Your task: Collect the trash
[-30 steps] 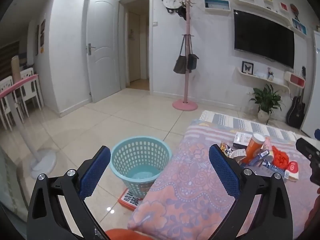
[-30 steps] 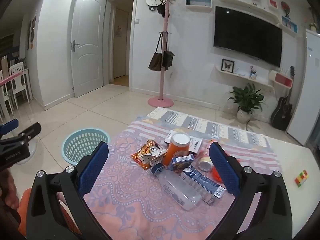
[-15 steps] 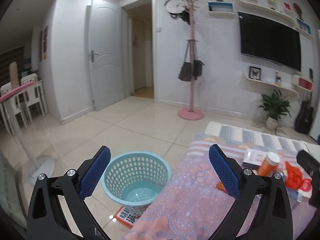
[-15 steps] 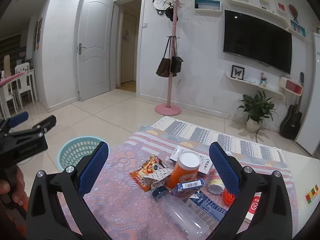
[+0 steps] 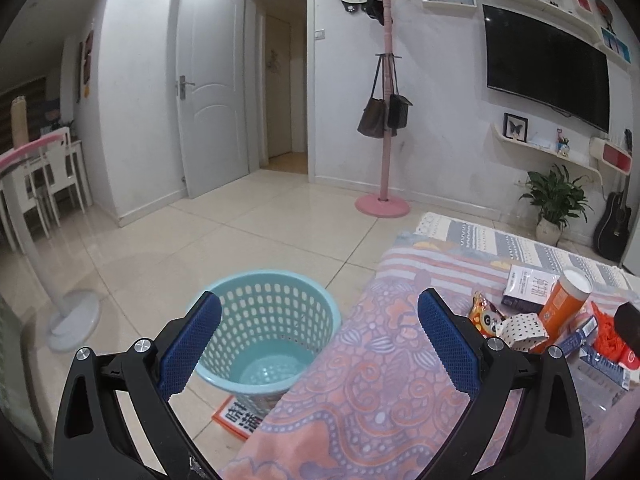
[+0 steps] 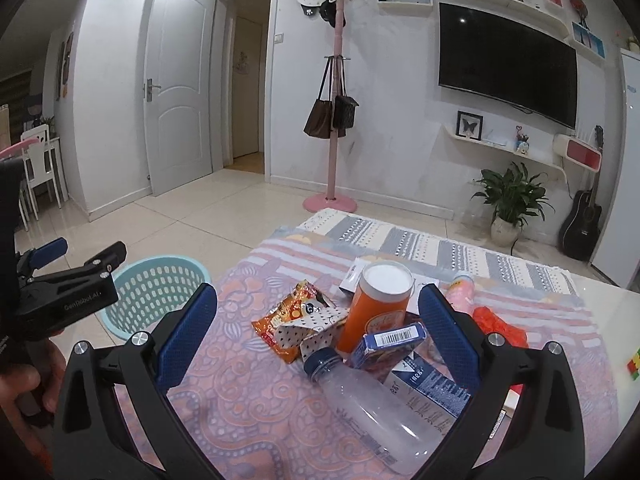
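Spread wide and grasping nothing, the right hand-held gripper (image 6: 318, 336) is held above the trash pile (image 6: 360, 336) on the cloth-covered bench (image 6: 240, 392). The left hand-held gripper (image 5: 320, 344) is likewise released, poised over the empty teal basket (image 5: 272, 320) standing on the floor beside the bench.

trash pile (image 6: 372, 344) on clothed table (image 6: 240, 392)

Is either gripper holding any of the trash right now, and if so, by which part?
Nothing is held. The left gripper and right gripper are both open, with only air between their pads.
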`<state>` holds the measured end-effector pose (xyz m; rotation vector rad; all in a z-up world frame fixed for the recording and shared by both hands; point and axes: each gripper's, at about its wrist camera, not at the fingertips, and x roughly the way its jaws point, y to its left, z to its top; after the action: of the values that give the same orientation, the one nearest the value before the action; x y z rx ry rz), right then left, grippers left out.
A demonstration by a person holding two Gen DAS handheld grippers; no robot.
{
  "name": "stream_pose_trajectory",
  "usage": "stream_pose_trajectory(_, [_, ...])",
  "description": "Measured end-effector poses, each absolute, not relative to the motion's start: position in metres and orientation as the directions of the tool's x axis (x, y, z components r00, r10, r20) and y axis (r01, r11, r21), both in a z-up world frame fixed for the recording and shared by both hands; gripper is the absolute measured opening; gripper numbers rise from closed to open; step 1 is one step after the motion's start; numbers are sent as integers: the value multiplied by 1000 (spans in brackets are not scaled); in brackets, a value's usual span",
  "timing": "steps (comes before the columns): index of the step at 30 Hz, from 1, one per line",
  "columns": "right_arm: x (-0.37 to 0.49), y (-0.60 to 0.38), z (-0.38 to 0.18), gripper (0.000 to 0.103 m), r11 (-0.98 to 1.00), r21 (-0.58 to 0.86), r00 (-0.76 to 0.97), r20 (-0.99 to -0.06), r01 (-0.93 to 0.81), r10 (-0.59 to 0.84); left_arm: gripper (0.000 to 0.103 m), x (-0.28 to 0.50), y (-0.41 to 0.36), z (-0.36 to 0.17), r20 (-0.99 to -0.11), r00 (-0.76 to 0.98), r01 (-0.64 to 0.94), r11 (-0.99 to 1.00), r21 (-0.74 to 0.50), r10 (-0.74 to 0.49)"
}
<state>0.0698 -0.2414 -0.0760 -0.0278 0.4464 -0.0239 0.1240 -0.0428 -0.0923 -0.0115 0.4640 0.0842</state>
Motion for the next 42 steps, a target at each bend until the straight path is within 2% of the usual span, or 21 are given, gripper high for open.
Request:
stream_pose_trajectory(14, [61,-246,-76,96,995,-75,905,-415,68,-93,96,116,-62,-93,-425,905,2,1000,4,0])
stream_pose_trajectory(23, [64,-256,-81,96,997,-31,893,-445,69,-75,96,117,-67,-95,-428,904,27,1000,2,-23])
stream_pose_trajectory(42, [64,-249,-81,96,997,-52,894,-442,53,-70,96,118,-63,-97,-434,900,31,999,-16,-35])
